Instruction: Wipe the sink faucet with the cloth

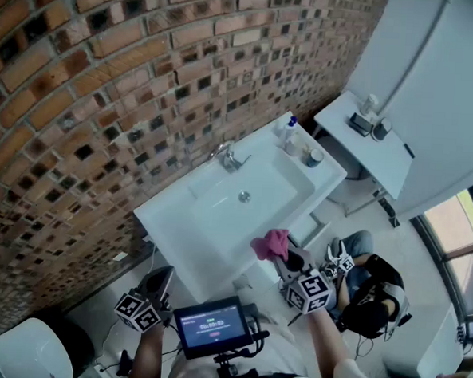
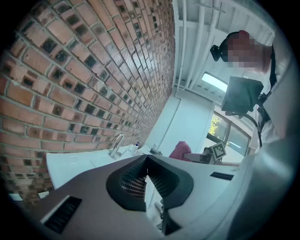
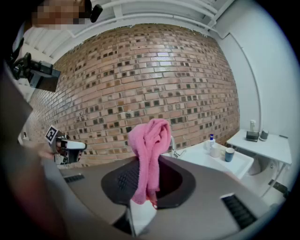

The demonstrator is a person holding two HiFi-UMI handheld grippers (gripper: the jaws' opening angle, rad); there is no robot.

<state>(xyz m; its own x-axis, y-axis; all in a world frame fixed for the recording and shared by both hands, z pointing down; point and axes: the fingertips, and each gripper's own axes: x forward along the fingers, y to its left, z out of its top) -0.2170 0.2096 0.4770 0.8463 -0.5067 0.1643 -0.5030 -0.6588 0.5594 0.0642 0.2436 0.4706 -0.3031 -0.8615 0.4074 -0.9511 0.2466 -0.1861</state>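
– Against the red-brown brick wall (image 1: pixel 108 72), what is there?
– A white rectangular ceramic sink (image 1: pixel 166 224), smooth and glossy, with a round metal drain (image 1: pixel 244 196). The curved chrome faucet (image 1: pixel 226 156) stands at 11 o'clock from that drain, close to the rough bricks.
– And the jaws?
– The right gripper (image 3: pixel 146 185) has its jaws clamped on a pink terry cloth (image 3: pixel 149 145), soft and bunched, which sticks up above them in a folded lump. In the head view the cloth is over the sink's near rim, at 5 o'clock from the drain, well apart from the faucet. The left gripper (image 2: pixel 145 161) has its ribbed jaws pressed together with nothing between them; it is low, at 7 o'clock of the sink.
– Anything in the way?
– A white bottle with a blue cap (image 1: pixel 290 130) and a dark cup (image 1: pixel 314 157) stand on the rim at 2 o'clock from the faucet. Farther out at 2 o'clock, a white tabletop (image 1: pixel 382 157) carries items too small to tell.
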